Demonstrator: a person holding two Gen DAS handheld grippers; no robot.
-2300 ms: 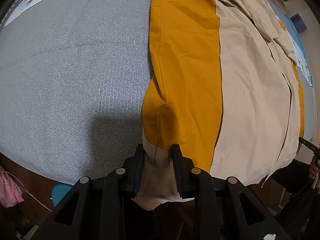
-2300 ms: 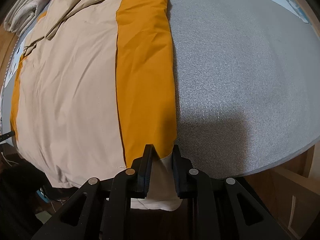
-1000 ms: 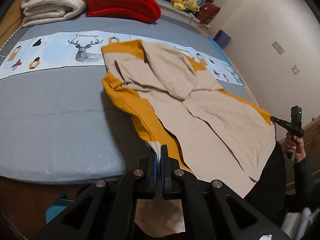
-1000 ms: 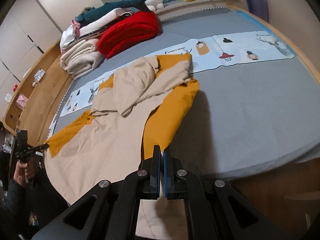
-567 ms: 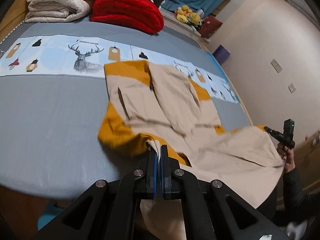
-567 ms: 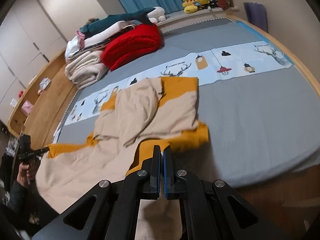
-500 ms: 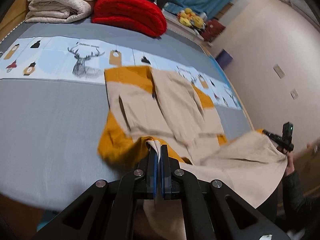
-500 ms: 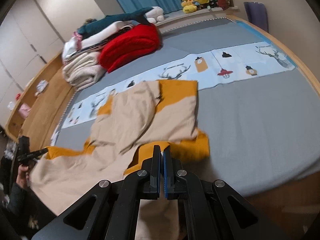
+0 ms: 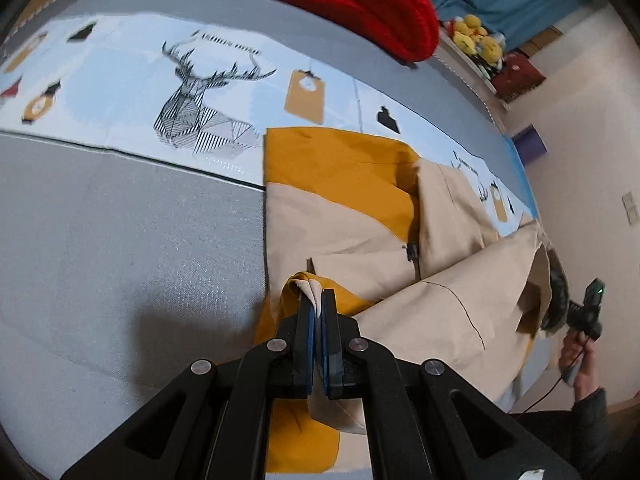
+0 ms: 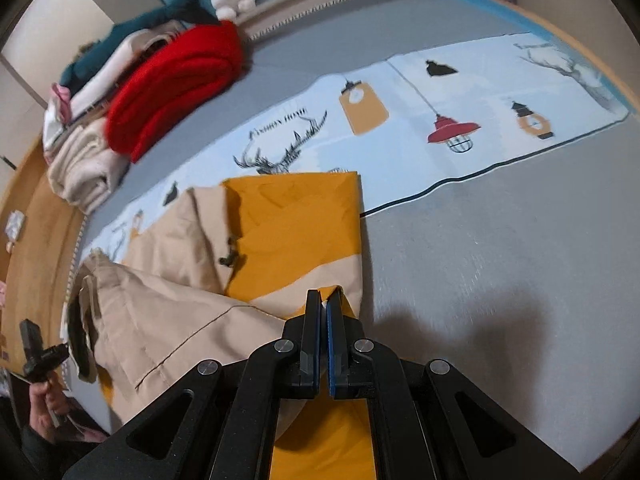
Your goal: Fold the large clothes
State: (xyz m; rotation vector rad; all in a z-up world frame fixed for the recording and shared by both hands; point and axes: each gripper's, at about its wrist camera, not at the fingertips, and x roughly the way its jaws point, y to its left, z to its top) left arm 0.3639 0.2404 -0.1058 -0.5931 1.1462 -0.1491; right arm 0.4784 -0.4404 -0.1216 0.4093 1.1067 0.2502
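Note:
A large beige and mustard garment (image 9: 360,216) (image 10: 288,232) lies on the grey bed, its far end flat near the printed strip. My left gripper (image 9: 318,300) is shut on a bunched beige and mustard hem corner. My right gripper (image 10: 324,300) is shut on the other hem corner. The lifted hem hangs doubled back over the garment's middle. In each wrist view the other gripper (image 9: 588,312) (image 10: 38,354) shows at the frame's edge, held in a hand, with the garment stretched between them.
A pale blue printed strip with a deer (image 9: 200,92) (image 10: 400,120) crosses the grey bedcover (image 9: 120,260) beyond the garment. A red blanket (image 9: 352,0) (image 10: 172,84) and folded cream blankets (image 10: 84,168) are stacked at the far side. Plush toys (image 9: 476,44) sit on a ledge.
Both grippers have carried the held hem forward and down over the garment toward its far end. The garment now lies doubled, and the printed strip looks much nearer.

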